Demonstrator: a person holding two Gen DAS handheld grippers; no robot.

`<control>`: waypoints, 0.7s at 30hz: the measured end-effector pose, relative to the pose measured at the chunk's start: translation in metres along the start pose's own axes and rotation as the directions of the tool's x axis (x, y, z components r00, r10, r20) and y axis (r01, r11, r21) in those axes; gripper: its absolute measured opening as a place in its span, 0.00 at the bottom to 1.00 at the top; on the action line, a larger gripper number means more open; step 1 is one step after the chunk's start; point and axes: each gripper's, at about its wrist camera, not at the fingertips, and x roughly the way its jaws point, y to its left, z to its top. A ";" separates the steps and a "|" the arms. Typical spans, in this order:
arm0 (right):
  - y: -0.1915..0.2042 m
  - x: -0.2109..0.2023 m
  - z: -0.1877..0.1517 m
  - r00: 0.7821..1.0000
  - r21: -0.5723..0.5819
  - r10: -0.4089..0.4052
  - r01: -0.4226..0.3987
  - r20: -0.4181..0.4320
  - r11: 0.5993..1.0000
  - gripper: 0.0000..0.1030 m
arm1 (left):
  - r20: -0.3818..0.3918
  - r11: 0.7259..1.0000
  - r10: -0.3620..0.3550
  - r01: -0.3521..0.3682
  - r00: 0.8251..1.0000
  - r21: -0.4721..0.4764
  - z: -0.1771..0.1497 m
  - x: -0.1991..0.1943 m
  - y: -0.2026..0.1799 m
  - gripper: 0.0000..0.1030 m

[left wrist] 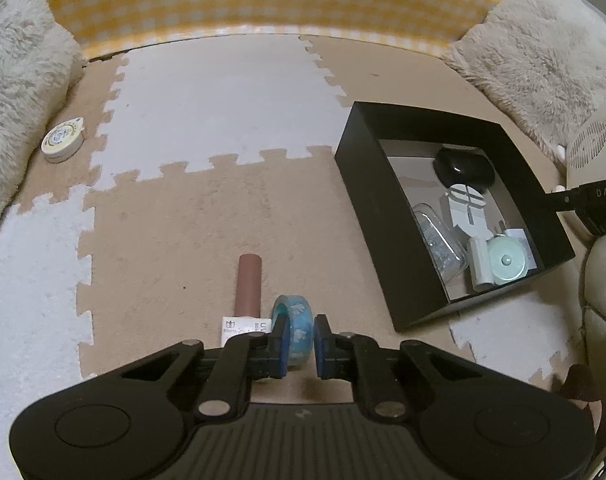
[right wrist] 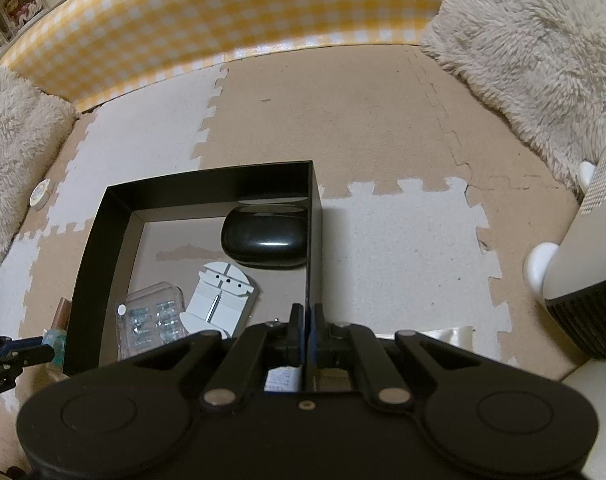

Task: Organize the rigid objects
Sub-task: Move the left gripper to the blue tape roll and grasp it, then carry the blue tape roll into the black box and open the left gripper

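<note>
My left gripper [left wrist: 299, 340] is closed around a blue tape roll [left wrist: 294, 330] standing on edge on the mat. A brown tube with a white label [left wrist: 247, 292] lies just left of the roll. The black box [left wrist: 383, 216] sits to the right; it also shows in the right wrist view [right wrist: 103, 240]. Inside lie a black oval case [right wrist: 263, 240], a white round tool [right wrist: 221, 296], a clear plastic case of small parts [right wrist: 151, 316] and a white round part [left wrist: 503, 260]. My right gripper [right wrist: 307, 320] is shut on the box's right wall [right wrist: 314, 216].
A round cream tin [left wrist: 62, 142] lies on the mat at the far left. Fluffy cushions [left wrist: 543, 60] flank a yellow checked barrier [left wrist: 243, 0] at the back. A white appliance with a dark base [right wrist: 583, 280] stands at the right.
</note>
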 end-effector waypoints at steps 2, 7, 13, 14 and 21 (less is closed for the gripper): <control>0.000 0.000 0.000 1.000 0.001 0.000 0.000 0.000 1.000 0.03 | 0.005 1.000 -0.004 0.004 1.000 -0.003 0.000 -0.001 0.000 0.12; 0.000 0.000 0.000 1.000 0.001 0.001 -0.001 0.000 1.000 0.03 | 0.054 0.998 -0.049 0.050 0.997 -0.026 0.003 -0.012 -0.002 0.12; 0.000 0.000 0.000 1.000 0.002 0.002 -0.002 0.000 1.000 0.03 | 0.123 0.994 -0.099 0.105 0.987 -0.039 0.009 -0.028 -0.010 0.12; 0.000 0.000 0.000 1.000 0.002 0.002 -0.002 0.000 1.000 0.03 | 0.134 0.992 -0.108 0.114 0.985 -0.044 0.010 -0.031 -0.010 0.12; 0.000 -0.001 0.000 1.000 0.002 0.005 -0.005 0.000 1.000 0.03 | 0.195 0.968 -0.225 0.241 0.955 -0.065 0.021 -0.047 -0.025 0.12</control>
